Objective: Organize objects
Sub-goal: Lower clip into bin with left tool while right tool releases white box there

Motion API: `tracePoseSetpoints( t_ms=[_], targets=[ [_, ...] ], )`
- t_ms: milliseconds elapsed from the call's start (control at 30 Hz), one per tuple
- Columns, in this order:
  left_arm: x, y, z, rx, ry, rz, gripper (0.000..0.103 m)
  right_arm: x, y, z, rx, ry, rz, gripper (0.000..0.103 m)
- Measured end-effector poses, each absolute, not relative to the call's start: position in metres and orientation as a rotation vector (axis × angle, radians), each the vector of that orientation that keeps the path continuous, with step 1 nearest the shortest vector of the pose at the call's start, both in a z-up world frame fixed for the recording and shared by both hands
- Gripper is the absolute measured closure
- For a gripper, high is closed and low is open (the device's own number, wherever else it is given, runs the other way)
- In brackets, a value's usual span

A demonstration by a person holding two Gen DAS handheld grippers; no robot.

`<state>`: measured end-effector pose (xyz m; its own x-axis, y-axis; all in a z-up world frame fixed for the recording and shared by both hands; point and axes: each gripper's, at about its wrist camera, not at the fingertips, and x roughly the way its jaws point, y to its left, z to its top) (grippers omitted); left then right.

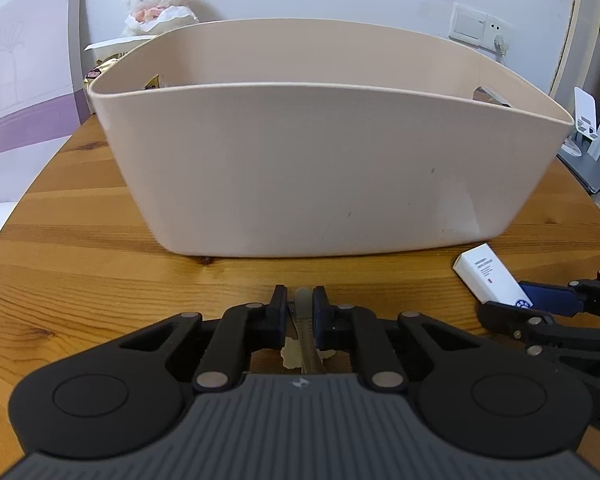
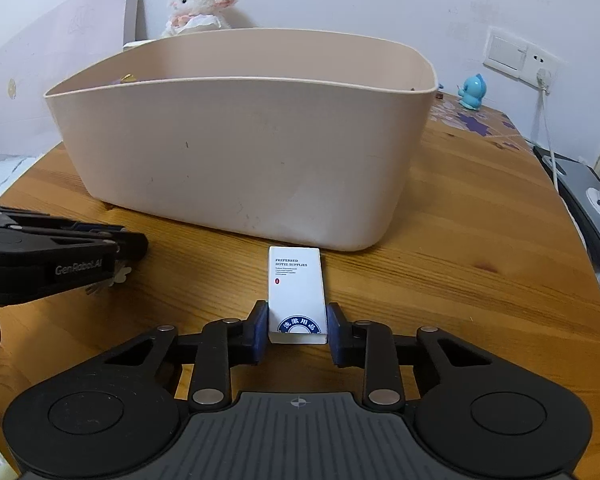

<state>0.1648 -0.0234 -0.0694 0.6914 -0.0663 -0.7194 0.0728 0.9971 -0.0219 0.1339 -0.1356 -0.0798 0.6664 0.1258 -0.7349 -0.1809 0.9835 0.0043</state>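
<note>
the right gripper point(image 2: 297, 326) clamped a white rectangular cardboard box point(image 2: 296, 296) before the beige plastic bin point(image 2: 236, 152); the left gripper point(image 1: 301, 306) pinched what looked like a slim pale strip point(image 1: 303, 312). both needed lifting clear of the rim before release.

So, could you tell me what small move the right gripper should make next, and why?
Probably lift the white box above the near rim of the beige bin. The right gripper is shut on the box, and the bin's tall wall stands directly ahead.
</note>
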Motion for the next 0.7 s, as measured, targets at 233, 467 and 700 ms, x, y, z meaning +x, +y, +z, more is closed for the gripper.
tracePoseSetpoints(
  t_ms=[233, 467, 700],
  targets=[
    [0.147, -0.011, -0.059, 0.001, 0.777, -0.082, 0.089, 0.116, -0.137, -0.058, -0.060, 0.768, 0.193, 0.074],
    [0.125, 0.000, -0.025, 0.032, 0.702, -0.086, 0.089, 0.094, -0.136, -0.020, -0.056, 0.671, 0.230, 0.074],
    [0.119, 0.003, 0.016, 0.054, 0.628, -0.103, 0.089, 0.089, -0.137, 0.025, -0.046, 0.560, 0.241, 0.074]
  ],
)
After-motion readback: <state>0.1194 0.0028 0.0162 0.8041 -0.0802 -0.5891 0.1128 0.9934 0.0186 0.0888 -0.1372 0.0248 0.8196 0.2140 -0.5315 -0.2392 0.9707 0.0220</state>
